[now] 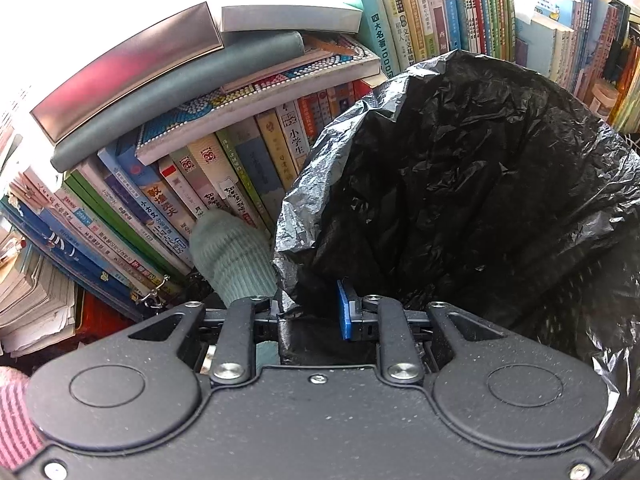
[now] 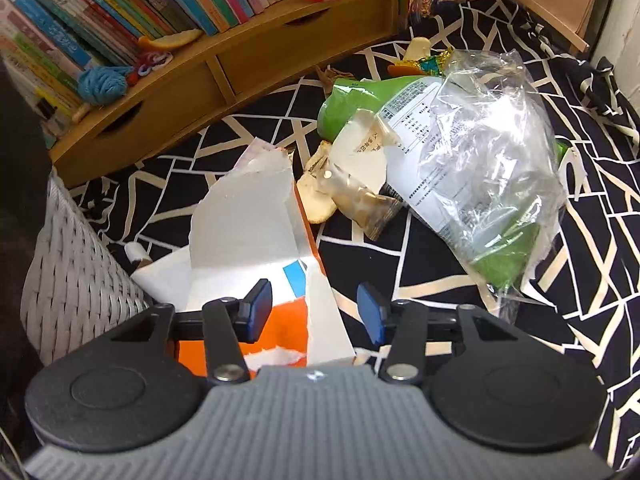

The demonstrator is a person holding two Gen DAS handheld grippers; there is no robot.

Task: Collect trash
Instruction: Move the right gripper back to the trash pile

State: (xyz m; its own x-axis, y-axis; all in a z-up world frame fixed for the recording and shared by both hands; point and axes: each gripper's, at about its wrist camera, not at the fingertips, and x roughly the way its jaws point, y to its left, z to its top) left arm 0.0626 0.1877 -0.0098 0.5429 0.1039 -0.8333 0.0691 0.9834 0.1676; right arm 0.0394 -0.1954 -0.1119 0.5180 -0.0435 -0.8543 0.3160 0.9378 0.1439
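In the left wrist view, a crinkled black trash bag (image 1: 460,184) gapes open just ahead. My left gripper (image 1: 310,312) is shut on its near rim; bag plastic hides the left finger, and only the right blue pad (image 1: 345,314) shows. In the right wrist view, my right gripper (image 2: 316,312) stands open over a torn orange and white cardboard box (image 2: 248,216), holding nothing. Beyond it lie a snack packet (image 2: 360,184), a green wrapper (image 2: 360,100), a crumpled clear plastic bag (image 2: 492,152) and peel scraps (image 2: 316,196) on a black patterned cloth (image 2: 592,264).
A white woven basket (image 2: 76,276) stands at the left beside the box. A wooden shelf (image 2: 248,56) with books and knitted toys runs along the back. Leaning and stacked books (image 1: 192,168) crowd the bag's left side, with a pale green sock (image 1: 232,256) against them.
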